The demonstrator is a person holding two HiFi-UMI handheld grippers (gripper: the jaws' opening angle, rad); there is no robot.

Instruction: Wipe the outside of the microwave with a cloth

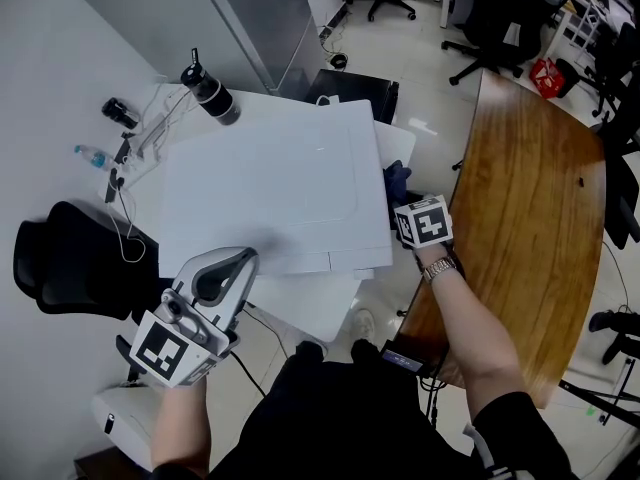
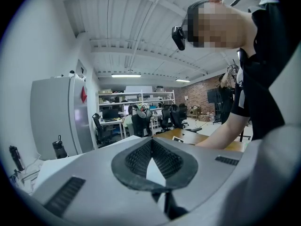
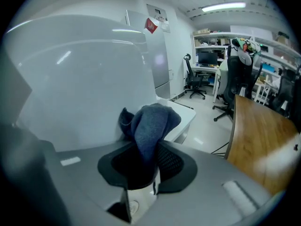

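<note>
Left claw (image 1: pixel 236 264): pads pressed together at the tips, nothing between them (left gripper view (image 2: pixel 150 142) confirms). It sits by the near left corner of the microwave (image 1: pixel 270 183); I cannot tell whether it touches.

Black bottle (image 1: pixel 210 94): upright at the far left corner of the white surface (image 1: pixel 398 146), just beside the microwave.

Microwave: white, and it covers most of the surface.

Cloth (image 1: pixel 397 177): dark blue and bunched, lying against the microwave's right side wall, toward the right edge of the surface. In the right gripper view the cloth (image 3: pixel 151 121) rises out of the pads and meets the white wall (image 3: pixel 80 79).

Right claw (image 1: pixel 399 200): pinching the cloth, pads closed on the fabric (image 3: pixel 149 149).

Wooden table (image 1: pixel 525 218): right of the surface, apart from it.
</note>
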